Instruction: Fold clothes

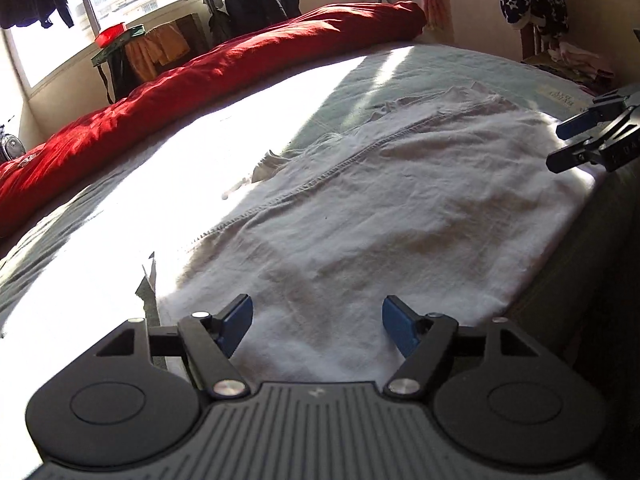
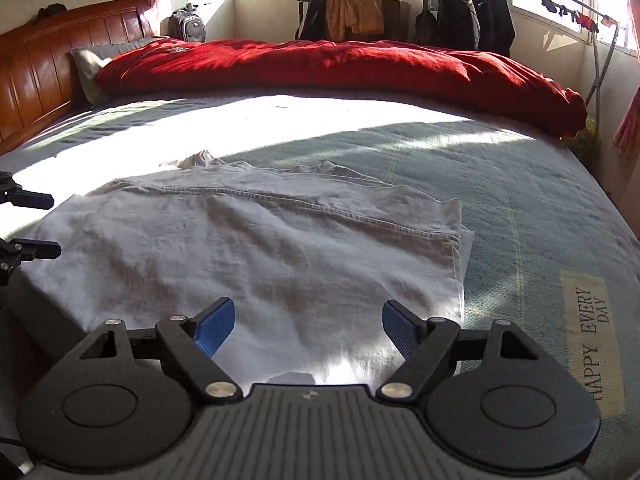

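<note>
1. A white garment [image 2: 256, 248] lies spread flat on the bed [image 2: 540, 208], near its front edge, a stitched seam running across it.
2. The left tongs [image 1: 318, 322] stand wide apart and hold nothing; they hover over the garment's near edge at 6 o'clock in the left wrist view.
3. The right tongs [image 2: 308, 326] are likewise wide and hold nothing, over the near edge at 6 o'clock in the right wrist view; they also show at 3 o'clock in the left view.
4. A red duvet [image 2: 340, 68] lies rolled along the bed's far side at 12 o'clock.
5. A label [image 2: 596, 332] reading "HAPPY EVERY DAY" sits on the bed cover at 4 o'clock.
</note>
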`<state>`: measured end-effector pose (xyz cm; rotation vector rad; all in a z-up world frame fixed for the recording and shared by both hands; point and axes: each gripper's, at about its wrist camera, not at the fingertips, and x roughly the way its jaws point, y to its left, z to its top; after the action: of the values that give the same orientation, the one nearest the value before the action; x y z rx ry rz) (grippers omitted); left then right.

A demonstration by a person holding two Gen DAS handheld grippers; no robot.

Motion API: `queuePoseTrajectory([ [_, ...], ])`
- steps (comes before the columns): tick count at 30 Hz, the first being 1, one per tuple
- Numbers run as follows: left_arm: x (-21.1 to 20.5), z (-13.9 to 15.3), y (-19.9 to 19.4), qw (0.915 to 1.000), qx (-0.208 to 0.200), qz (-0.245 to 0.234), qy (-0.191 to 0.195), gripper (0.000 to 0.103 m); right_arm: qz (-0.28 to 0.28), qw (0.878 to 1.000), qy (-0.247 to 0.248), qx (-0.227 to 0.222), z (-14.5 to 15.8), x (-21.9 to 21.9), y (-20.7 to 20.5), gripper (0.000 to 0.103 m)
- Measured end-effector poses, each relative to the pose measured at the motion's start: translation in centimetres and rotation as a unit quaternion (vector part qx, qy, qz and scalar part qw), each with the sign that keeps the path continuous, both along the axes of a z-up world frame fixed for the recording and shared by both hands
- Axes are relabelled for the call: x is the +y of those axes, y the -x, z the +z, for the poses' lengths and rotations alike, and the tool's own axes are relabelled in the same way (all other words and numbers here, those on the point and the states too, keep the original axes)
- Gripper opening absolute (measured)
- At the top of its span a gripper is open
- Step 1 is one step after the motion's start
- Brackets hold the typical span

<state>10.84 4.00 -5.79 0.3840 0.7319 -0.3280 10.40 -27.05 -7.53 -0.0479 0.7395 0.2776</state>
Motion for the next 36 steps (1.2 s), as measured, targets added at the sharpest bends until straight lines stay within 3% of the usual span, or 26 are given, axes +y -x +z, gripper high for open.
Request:
queuePoseTrajectory([
  [2, 0.8, -1.0, 1.1, 0.9998, 0.005, 0.012, 0.014, 0.075, -0.015, 1.000, 0.009, 0.004, -1.5, 0.0, 0.7, 0.085],
  [4, 1.8, -1.3, 2.1, 0.9992, 0.007, 0.024, 0.032, 0.083, -0.027, 1.000, 0.014, 0.001, -2.7, -0.2, 1.9, 0.089],
  [7, 2.7, -1.1, 3.0, 0.9978, 0.016, 0.045, 0.047, 0.085, -0.038, 0.999, -0.005, -0.007, -2.2, -1.2, 2.5, 0.100],
  [12, 2.6, 0.6, 2.2, 0.9953, 0.010, 0.073, 0.064, 0.085, -0.055, 0.998, -0.038, -0.021, -1.1, -2.7, 3.2, 0.100],
  [17, 1.4, 1.4, 0.1, 0.9901, 0.001, 0.066, 0.124, 0.088, -0.055, 0.994, -0.088, -0.036, 0.2, -3.6, 1.5, 0.101],
  [22, 0.2, -0.5, -1.6, 0.9894, 0.029, 0.076, 0.121, 0.088, -0.053, 0.992, -0.113, -0.024, -0.5, -3.0, -1.5, 0.102],
  [25, 0.5, -1.2, -1.3, 0.9894, 0.029, 0.073, 0.122, 0.090, -0.058, 0.992, -0.111, 0.004, -2.4, -3.1, -1.6, 0.102],
  [27, 0.9, -0.8, -1.4, 0.9883, 0.033, 0.072, 0.131, 0.090, -0.048, 0.993, -0.110, -0.007, -3.0, -3.5, -0.8, 0.102],
  [31, 2.4, 0.9, -2.7, 0.9819, 0.015, 0.089, 0.166, 0.092, -0.057, 0.991, -0.123, -0.009, -1.8, -4.1, -0.7, 0.102],
  [36, 5.1, 0.1, -4.0, 0.9623, 0.042, 0.150, 0.223, 0.094, -0.078, 0.988, -0.133, -0.021, -1.0, -4.6, -1.2, 0.103],
])
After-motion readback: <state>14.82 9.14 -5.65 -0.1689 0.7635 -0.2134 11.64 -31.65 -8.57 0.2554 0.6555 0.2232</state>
